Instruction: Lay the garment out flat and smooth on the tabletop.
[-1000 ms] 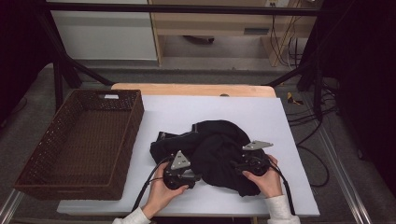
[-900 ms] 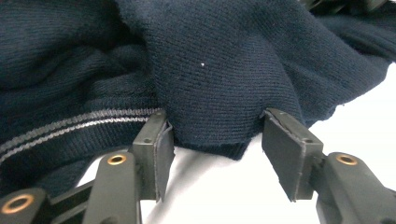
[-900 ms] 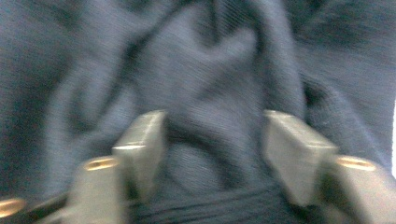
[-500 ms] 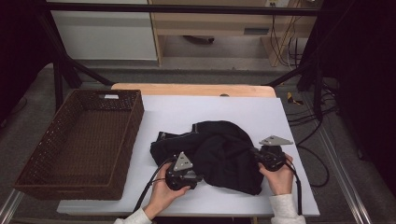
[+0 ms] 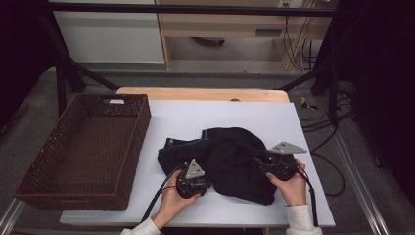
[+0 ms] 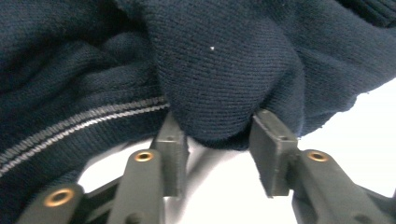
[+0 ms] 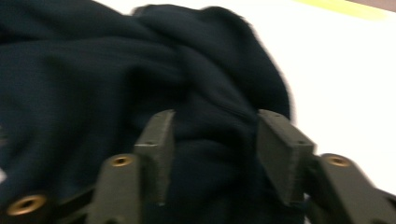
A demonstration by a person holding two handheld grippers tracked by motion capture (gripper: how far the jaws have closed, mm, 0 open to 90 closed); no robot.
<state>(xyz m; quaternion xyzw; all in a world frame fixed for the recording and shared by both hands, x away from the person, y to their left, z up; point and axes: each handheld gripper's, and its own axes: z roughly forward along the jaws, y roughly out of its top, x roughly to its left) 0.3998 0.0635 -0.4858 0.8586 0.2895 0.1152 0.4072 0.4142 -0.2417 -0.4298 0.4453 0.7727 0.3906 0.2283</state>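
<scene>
A dark navy knit garment (image 5: 232, 154) lies crumpled on the white table (image 5: 220, 112), right of centre. My left gripper (image 5: 209, 185) is at its near left edge. In the left gripper view a bulging fold of the garment (image 6: 210, 60) sits pinched between the two pads of that gripper (image 6: 217, 140), whose jaws have just been closing on it. My right gripper (image 5: 258, 162) is at the garment's right edge, pointing left into it. In the blurred right gripper view its jaws (image 7: 212, 149) stand apart over the cloth (image 7: 70, 93), having just opened, with nothing clamped.
An empty brown wicker basket (image 5: 142, 122) sits on the table's left side. White tabletop shows behind and to the right of the garment. A wooden strip (image 5: 195, 93) runs along the far edge. Cables (image 5: 323, 127) lie on the floor at the right.
My right gripper moved from the middle of the garment out to its right edge, and the cloth spread rightward with it. The left gripper stayed where it was.
</scene>
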